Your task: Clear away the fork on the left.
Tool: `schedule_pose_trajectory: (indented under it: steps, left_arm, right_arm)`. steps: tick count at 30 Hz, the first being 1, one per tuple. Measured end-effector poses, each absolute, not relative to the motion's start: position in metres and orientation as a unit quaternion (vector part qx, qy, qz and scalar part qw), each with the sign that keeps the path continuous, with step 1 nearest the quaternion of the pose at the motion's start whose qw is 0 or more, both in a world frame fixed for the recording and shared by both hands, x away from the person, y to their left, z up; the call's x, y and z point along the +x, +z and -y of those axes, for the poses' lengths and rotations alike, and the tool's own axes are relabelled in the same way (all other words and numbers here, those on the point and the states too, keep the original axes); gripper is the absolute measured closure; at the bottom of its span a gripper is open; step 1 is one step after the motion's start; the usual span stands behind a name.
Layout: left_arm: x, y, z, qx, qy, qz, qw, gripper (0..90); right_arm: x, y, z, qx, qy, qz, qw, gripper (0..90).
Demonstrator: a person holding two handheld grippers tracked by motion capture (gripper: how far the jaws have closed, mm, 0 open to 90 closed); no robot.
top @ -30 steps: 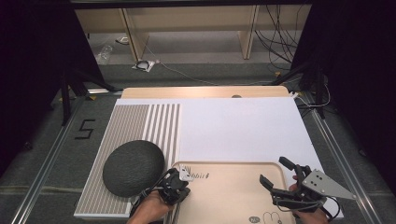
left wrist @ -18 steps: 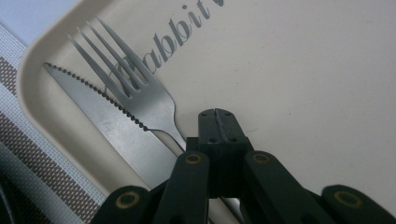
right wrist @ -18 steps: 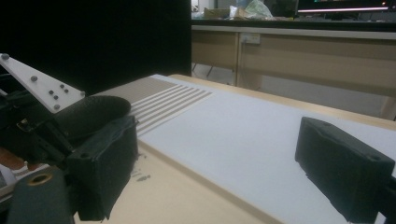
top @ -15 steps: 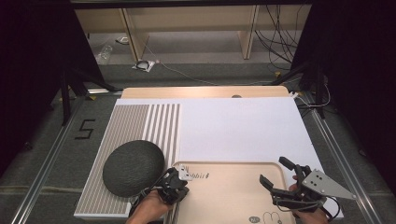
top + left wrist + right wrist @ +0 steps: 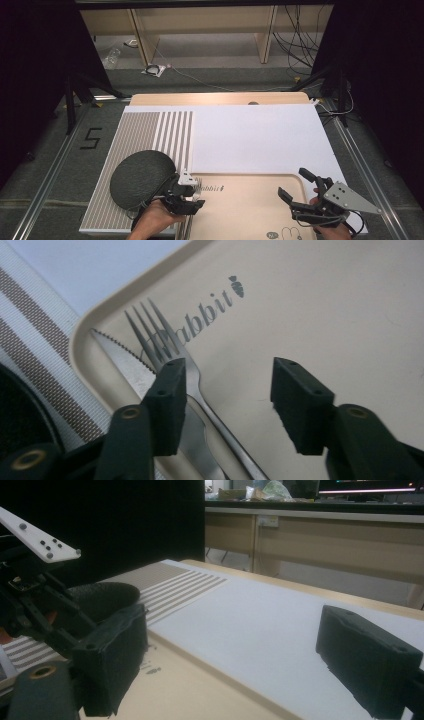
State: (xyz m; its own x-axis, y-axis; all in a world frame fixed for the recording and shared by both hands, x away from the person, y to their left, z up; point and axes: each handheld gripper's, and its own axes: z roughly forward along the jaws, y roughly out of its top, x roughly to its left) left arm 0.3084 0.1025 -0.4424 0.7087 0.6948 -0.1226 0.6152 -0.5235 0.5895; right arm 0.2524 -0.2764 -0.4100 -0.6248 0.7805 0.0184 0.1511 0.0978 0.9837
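Since a moment ago, our left gripper (image 5: 225, 405) has lifted slightly and its jaws have just been opening, nothing between them. We count one fork (image 5: 167, 352) and one knife (image 5: 125, 367), side by side at the tray's (image 5: 250, 200) near-left corner. Just left sits one dark bowl (image 5: 142, 175). Our right gripper (image 5: 295, 185) hovers open over the tray's right side.

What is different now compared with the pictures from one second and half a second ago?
The left gripper has just been opening its jaws and has let go of the fork, which lies on the tray beside the knife. Nothing is pressed between the pads. The right gripper, open over the tray, and the dark bowl stayed as they were.
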Motion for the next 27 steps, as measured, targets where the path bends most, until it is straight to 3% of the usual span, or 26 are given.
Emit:
schedule_pose_trajectory:
  steps: [3, 7, 14, 27]
  left_arm:
    - [0.309, -0.437, -0.108, 0.855, 0.053, -0.393, 0.335, 31.6]
    - [0.309, -0.429, -0.114, 0.844, 0.057, -0.402, 0.351, 24.9]
    - [0.311, -0.422, -0.126, 0.828, 0.061, -0.417, 0.371, 19.9]
    - [0.310, -0.409, -0.152, 0.793, 0.084, -0.442, 0.411, 18.6]
  right_arm:
    - [0.252, -0.410, 0.276, 0.338, 0.581, -0.689, 0.270, 13.9]
    - [0.252, -0.410, 0.276, 0.338, 0.581, -0.689, 0.270, 14.0]
    - [0.252, -0.410, 0.276, 0.339, 0.580, -0.690, 0.270, 14.0]
    - [0.252, -0.409, 0.277, 0.339, 0.583, -0.686, 0.272, 14.0]
